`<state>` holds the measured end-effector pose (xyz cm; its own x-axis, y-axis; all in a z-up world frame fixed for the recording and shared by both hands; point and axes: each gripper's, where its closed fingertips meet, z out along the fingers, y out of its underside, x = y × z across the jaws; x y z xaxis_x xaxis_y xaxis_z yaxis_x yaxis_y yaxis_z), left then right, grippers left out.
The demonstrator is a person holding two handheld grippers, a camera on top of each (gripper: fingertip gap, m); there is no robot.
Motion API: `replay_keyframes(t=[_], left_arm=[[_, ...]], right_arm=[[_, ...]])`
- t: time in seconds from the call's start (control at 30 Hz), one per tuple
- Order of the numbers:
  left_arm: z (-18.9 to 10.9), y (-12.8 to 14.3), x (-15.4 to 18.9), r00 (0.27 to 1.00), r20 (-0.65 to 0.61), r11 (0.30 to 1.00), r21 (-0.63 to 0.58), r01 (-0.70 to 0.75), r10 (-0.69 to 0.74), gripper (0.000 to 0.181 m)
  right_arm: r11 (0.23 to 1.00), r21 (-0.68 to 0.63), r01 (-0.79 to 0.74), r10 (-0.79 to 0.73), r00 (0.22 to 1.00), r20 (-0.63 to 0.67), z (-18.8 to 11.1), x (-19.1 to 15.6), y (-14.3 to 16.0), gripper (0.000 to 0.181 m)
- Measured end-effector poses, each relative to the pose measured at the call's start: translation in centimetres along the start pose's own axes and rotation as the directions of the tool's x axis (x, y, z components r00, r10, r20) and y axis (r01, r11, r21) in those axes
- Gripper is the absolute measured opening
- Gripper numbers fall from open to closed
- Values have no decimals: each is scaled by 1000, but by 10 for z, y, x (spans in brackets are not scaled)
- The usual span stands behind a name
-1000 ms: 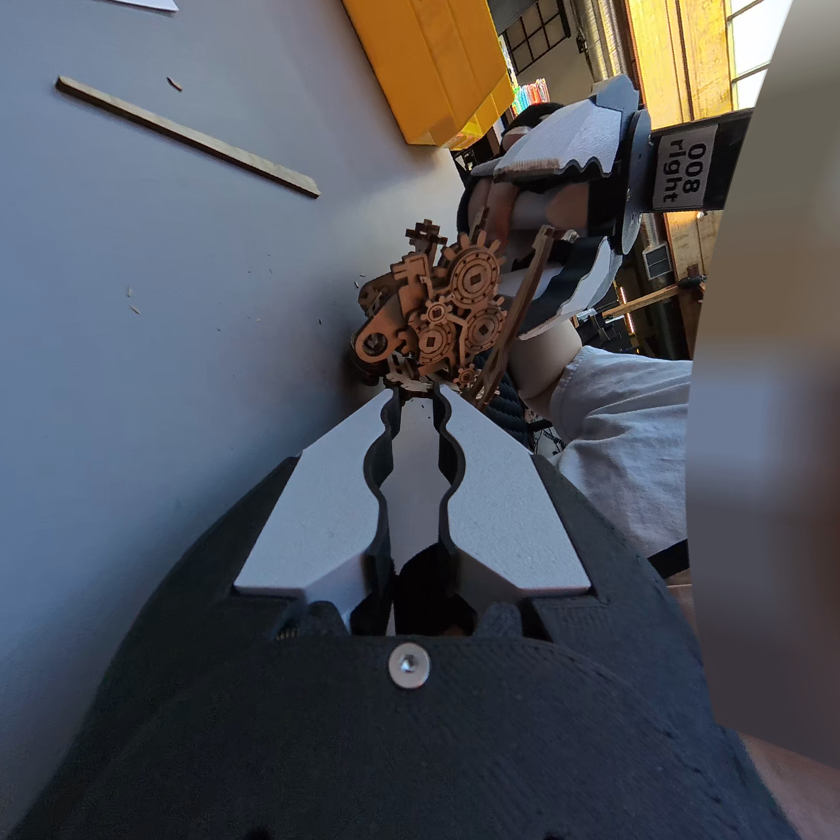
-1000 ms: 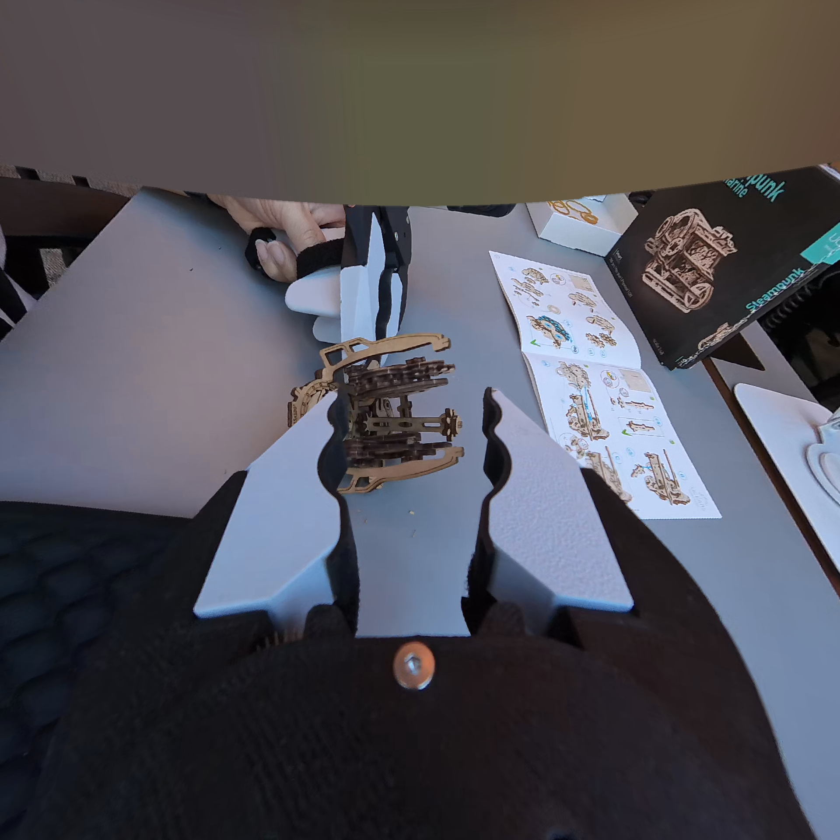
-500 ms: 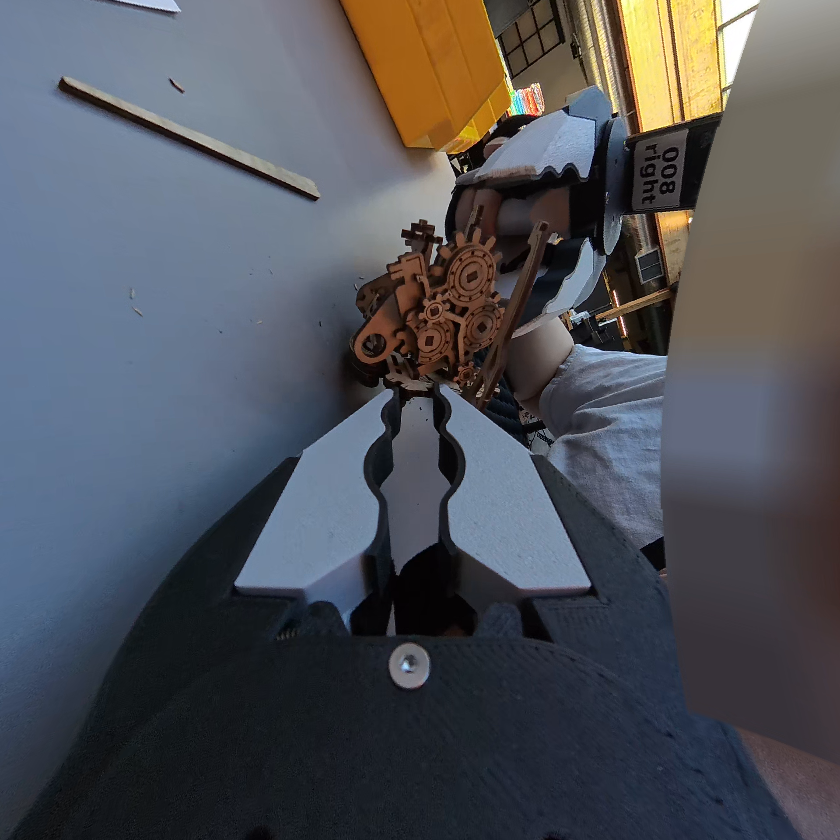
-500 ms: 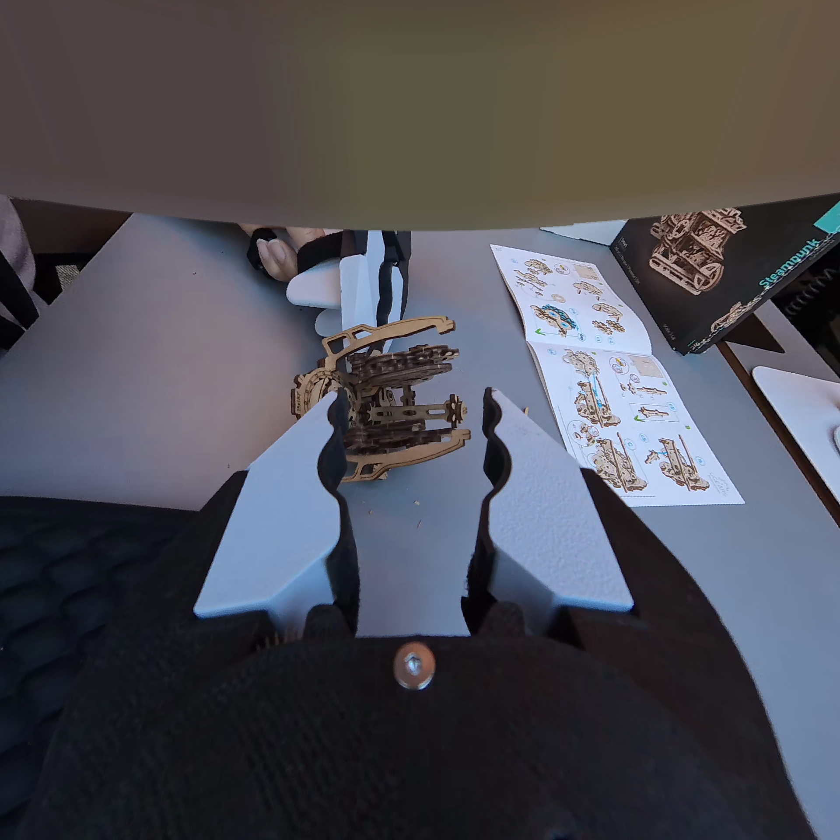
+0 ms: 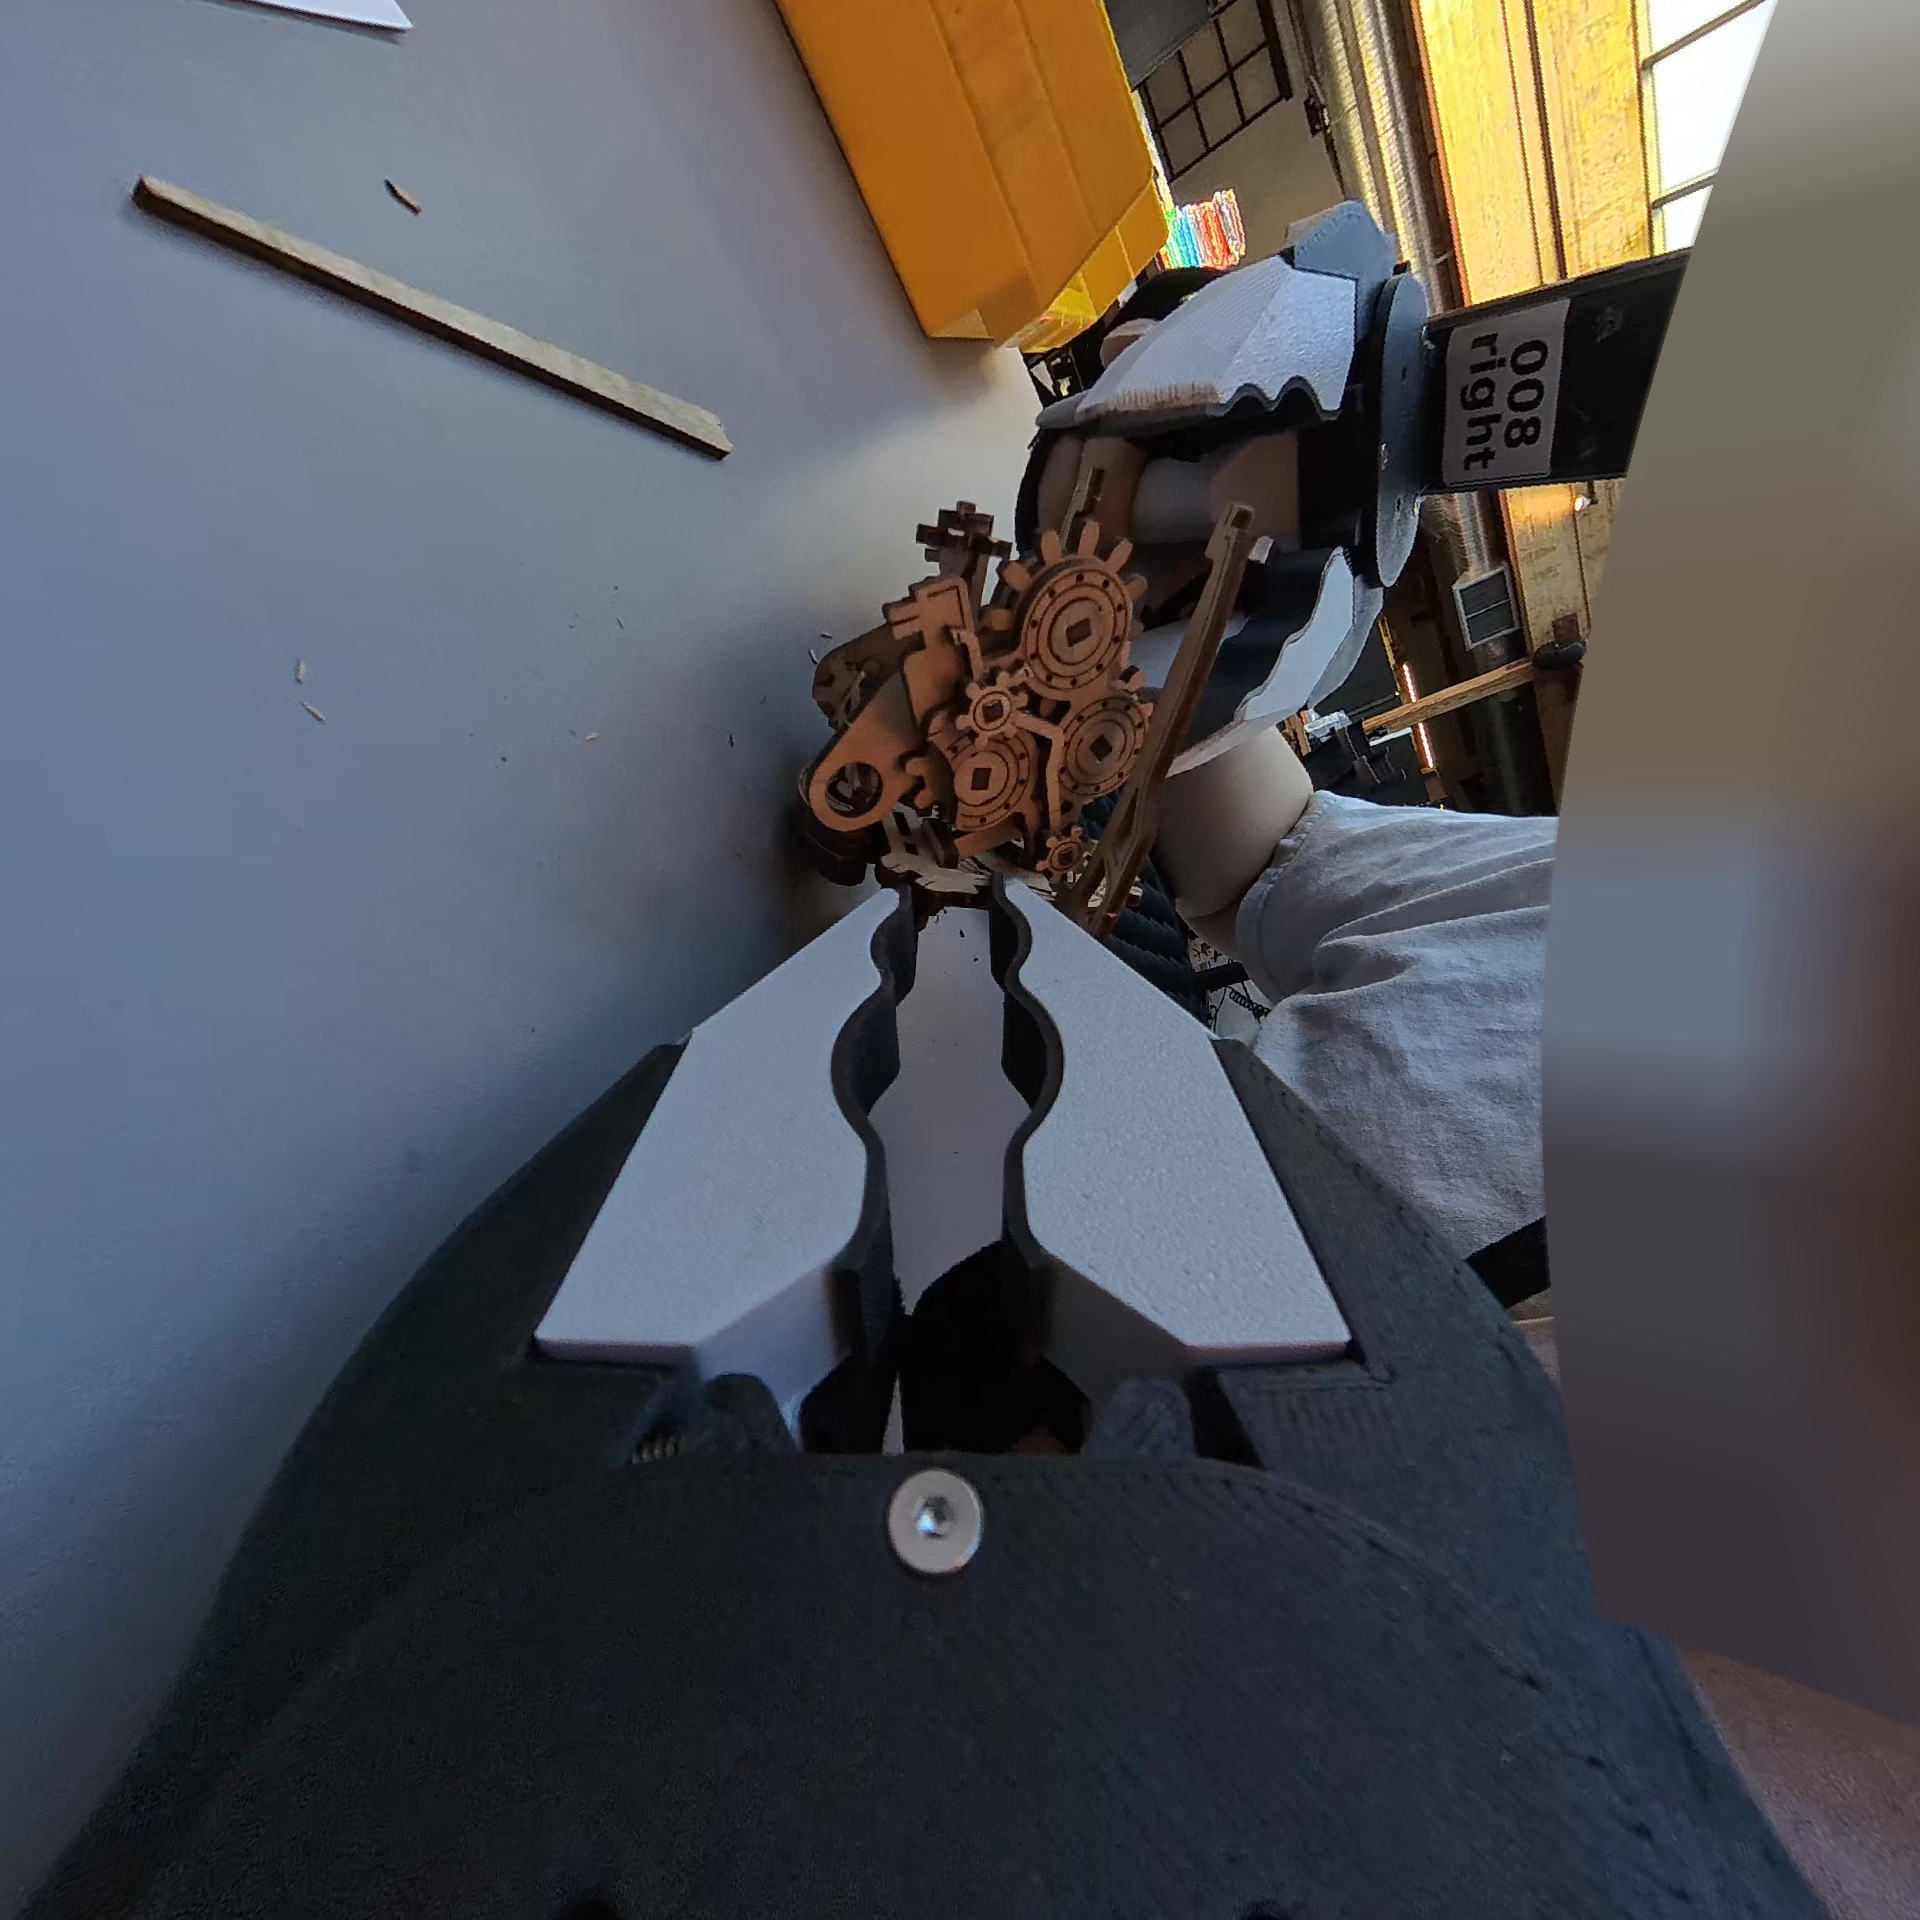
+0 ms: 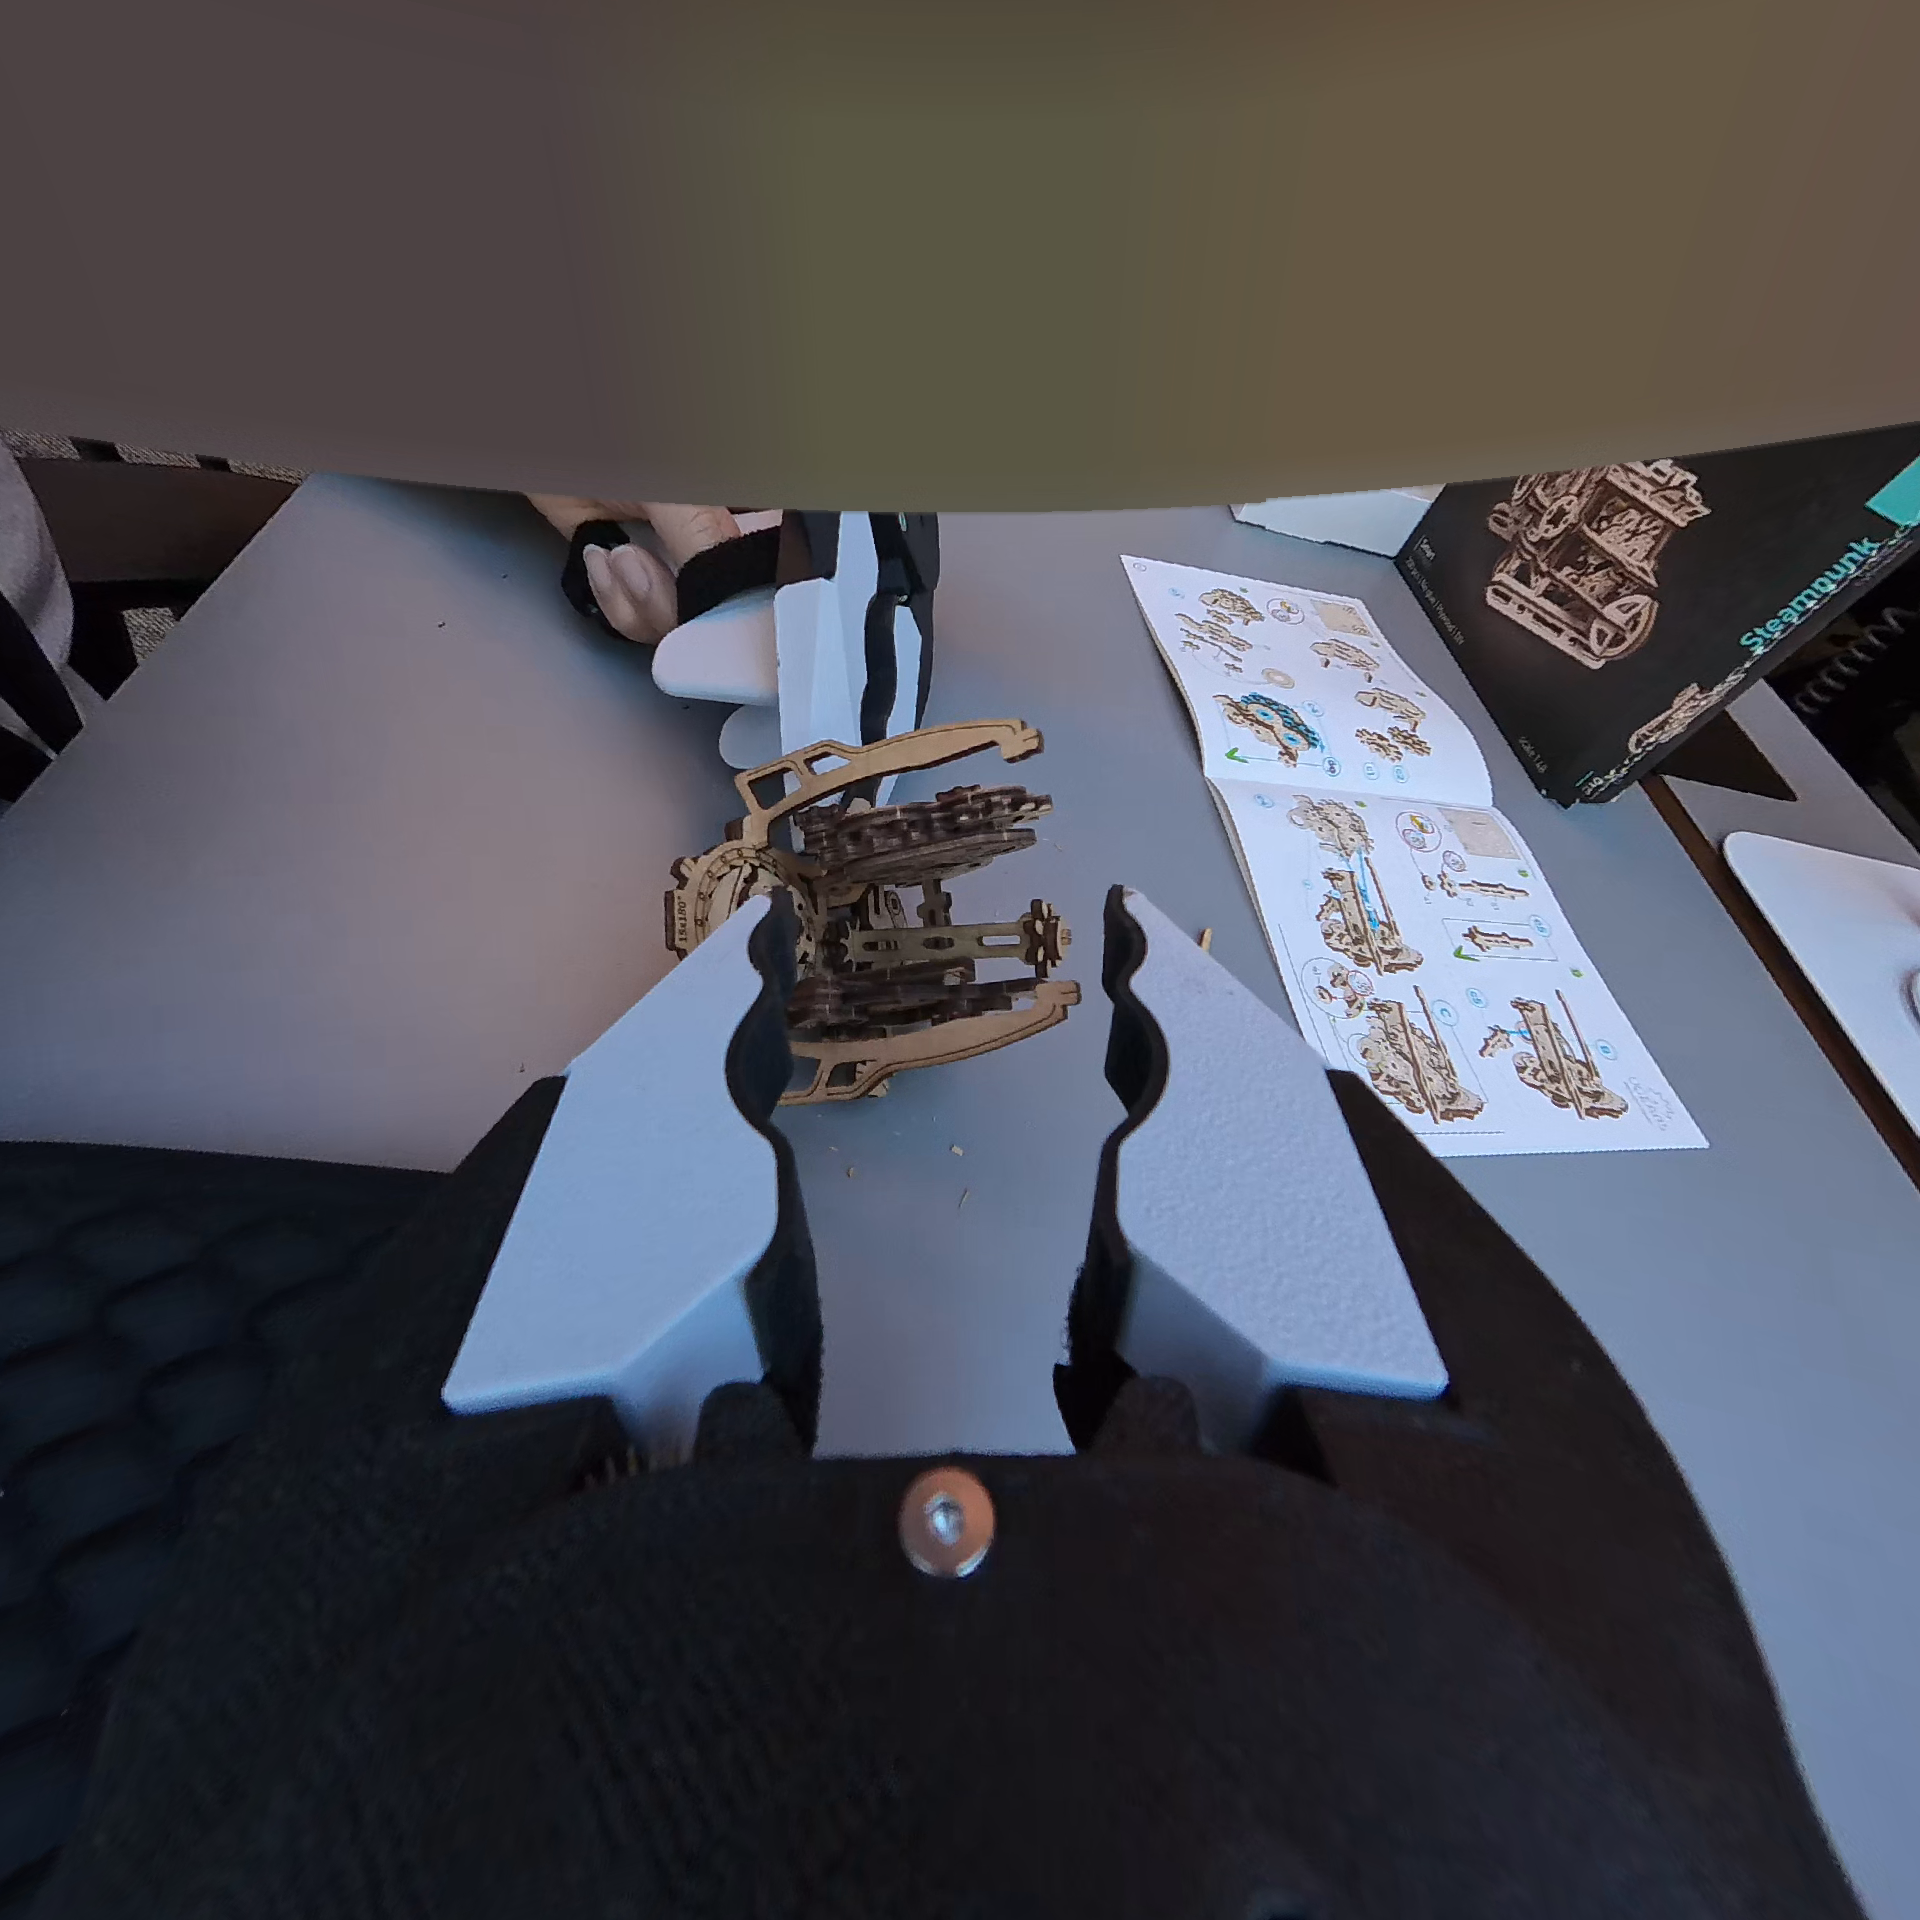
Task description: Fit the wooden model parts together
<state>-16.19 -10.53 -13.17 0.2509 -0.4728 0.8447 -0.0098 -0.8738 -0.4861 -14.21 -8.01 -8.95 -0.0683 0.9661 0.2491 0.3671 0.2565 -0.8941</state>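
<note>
A wooden gear model (image 5: 1018,727) stands on the grey table (image 5: 312,831), with several cogs between two curved side frames. My left gripper (image 5: 945,899) is closed on the model's lower edge. In the right wrist view the model (image 6: 914,935) sits just beyond my right gripper (image 6: 940,904), which is open and empty, its left fingertip next to the model's round dial. The left gripper (image 6: 857,665) shows behind the model there. In the left wrist view the right gripper (image 5: 1143,561) hangs open on the model's far side.
A thin wooden strip (image 5: 436,312) and a yellow bin (image 5: 987,156) lie farther off on the table. An open instruction booklet (image 6: 1403,852), a black box (image 6: 1662,623) and a white tray (image 6: 1849,935) are to the right. A black mat (image 6: 156,1299) is at the left. The tips of one gripper are about 6 cm away from the tips of the other.
The right gripper has shifted slightly around the model and stays open. The left gripper keeps its hold and the model has barely moved.
</note>
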Motion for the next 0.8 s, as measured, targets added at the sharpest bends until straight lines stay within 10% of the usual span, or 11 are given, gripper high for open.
replay_keyframes(t=[0.8], left_arm=[[0,0,0,1000,-1,1000,1,0,0,12]], right_arm=[[1000,-4,-8,8,1000,4,1,-1,3,59]])
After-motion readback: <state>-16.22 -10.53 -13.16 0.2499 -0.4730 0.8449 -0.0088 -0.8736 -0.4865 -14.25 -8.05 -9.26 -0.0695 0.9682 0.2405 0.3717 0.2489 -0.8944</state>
